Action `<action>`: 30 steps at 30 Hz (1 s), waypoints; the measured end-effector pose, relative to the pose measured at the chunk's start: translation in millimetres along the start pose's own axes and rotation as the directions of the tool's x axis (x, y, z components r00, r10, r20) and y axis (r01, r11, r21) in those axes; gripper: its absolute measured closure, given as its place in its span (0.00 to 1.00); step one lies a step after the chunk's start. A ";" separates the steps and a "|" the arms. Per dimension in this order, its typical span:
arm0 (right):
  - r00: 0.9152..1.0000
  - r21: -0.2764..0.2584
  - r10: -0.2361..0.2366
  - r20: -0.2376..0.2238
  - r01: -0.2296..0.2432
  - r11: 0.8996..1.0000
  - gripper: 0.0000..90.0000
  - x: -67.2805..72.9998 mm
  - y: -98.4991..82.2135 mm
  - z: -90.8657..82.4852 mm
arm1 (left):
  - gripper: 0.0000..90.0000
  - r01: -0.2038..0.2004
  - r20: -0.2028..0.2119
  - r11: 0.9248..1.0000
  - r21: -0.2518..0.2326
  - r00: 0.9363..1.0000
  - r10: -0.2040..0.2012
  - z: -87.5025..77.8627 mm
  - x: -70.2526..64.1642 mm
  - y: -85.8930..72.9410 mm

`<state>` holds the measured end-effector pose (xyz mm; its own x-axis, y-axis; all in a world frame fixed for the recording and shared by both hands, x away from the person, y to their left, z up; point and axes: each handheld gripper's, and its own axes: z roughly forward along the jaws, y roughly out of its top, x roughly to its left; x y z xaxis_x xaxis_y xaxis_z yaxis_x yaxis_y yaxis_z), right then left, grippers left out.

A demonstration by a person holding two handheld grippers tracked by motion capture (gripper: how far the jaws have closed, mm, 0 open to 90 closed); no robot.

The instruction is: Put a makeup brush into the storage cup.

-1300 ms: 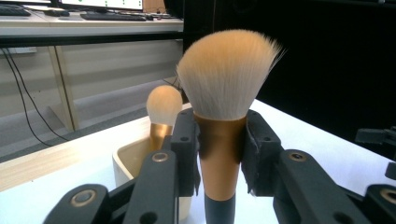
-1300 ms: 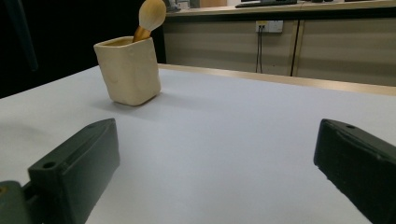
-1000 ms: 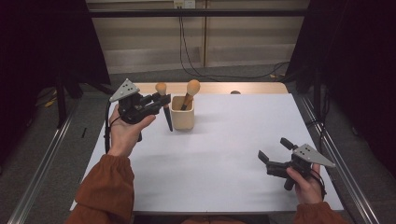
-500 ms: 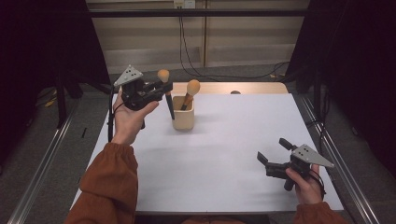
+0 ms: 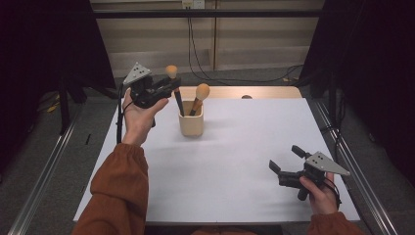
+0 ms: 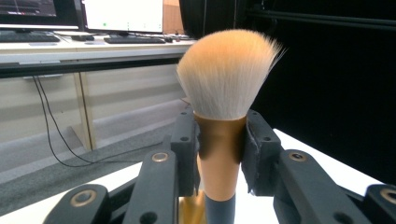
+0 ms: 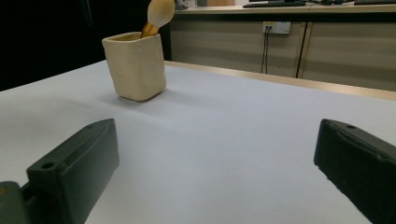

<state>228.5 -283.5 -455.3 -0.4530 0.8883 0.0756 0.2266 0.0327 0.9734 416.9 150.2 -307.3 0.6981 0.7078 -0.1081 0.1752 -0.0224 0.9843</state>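
From the high view, a white table [image 5: 220,161] with a wooden strip along its far edge stands in a dim room with dark curtains at both sides, pale wall panels and hanging cables behind. A cream cup [image 5: 191,119] sits near the far edge, left of centre, with a second brush [image 5: 198,97] leaning in it. The left gripper [image 5: 171,87] hovers just left of the cup, pinching a makeup brush [image 5: 174,88] whose handle reaches down into the cup; the right gripper [image 5: 285,164] rests near the right front corner, jaws spread. In the left gripper view, both pads clamp the brush's golden ferrule [image 6: 219,154] below its bristles. In the right gripper view, the jaws stand wide apart over bare table, with the cup [image 7: 135,65] farther off.
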 end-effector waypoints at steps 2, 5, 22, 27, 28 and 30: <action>1.000 0.000 0.002 -0.001 -0.002 1.000 0.00 0.0 0.0 0.0 | 0.77 -0.003 -0.005 1.000 0.010 1.000 0.003 1.7 0.8 0.5; 1.000 0.000 -0.002 -0.003 0.002 1.000 0.00 0.2 -0.1 0.2 | 0.77 -0.004 -0.014 1.000 0.014 1.000 0.004 5.0 2.3 -0.7; 1.000 0.004 -0.002 -0.014 0.003 1.000 0.00 -0.6 -0.8 0.0 | 0.77 -0.019 -0.018 0.999 0.033 1.000 0.020 33.5 6.6 -20.4; 1.000 0.003 -0.004 -0.018 0.004 1.000 0.00 -0.6 -0.9 -0.5 | 0.77 -0.021 -0.015 0.999 0.047 1.000 0.021 37.8 5.8 -25.5; 1.000 0.002 -0.004 -0.018 0.004 1.000 0.00 -0.7 -1.1 -0.6 | 0.77 -0.022 -0.014 0.999 0.050 1.000 0.023 38.1 5.8 -26.0; 1.000 0.001 -0.007 -0.017 0.007 1.000 0.00 -1.0 -1.1 -0.8 | 0.77 -0.023 -0.014 0.998 0.054 1.000 0.023 38.6 5.7 -28.2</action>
<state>228.0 -284.8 -456.3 -0.4691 0.8801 0.0728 0.2244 0.0390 0.9737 442.8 127.6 -341.0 0.6922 0.7169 -0.0831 0.1969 -0.0768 0.9774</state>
